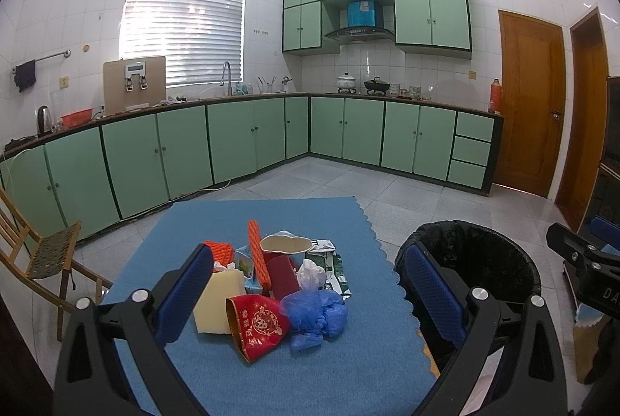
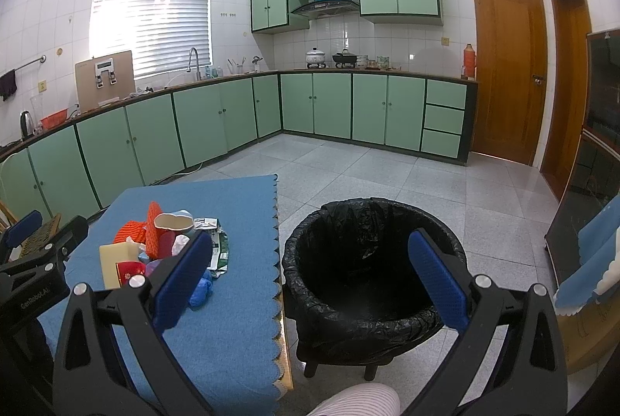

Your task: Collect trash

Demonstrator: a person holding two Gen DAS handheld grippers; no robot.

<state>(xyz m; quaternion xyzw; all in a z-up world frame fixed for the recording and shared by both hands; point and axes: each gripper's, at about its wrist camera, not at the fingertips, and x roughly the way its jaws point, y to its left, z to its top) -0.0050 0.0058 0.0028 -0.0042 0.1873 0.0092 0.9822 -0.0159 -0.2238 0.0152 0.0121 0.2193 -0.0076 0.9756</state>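
Both grippers are hovering with jaws spread wide, holding nothing. Left gripper (image 1: 310,294) is hanging over the blue mat (image 1: 348,369), its fingers framing the trash heap (image 1: 279,284) at 12 o'clock: red paper cup (image 1: 257,325), blue plastic bag (image 1: 316,315), perhaps a cream sponge (image 1: 217,303). Right gripper (image 2: 310,276) is facing the black-lined bin (image 2: 372,261), standing at the mat's 3 o'clock edge.

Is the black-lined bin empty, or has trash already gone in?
Empty, as far as visible: the bin shows only bare black liner inside, while the trash pile sits on the table.
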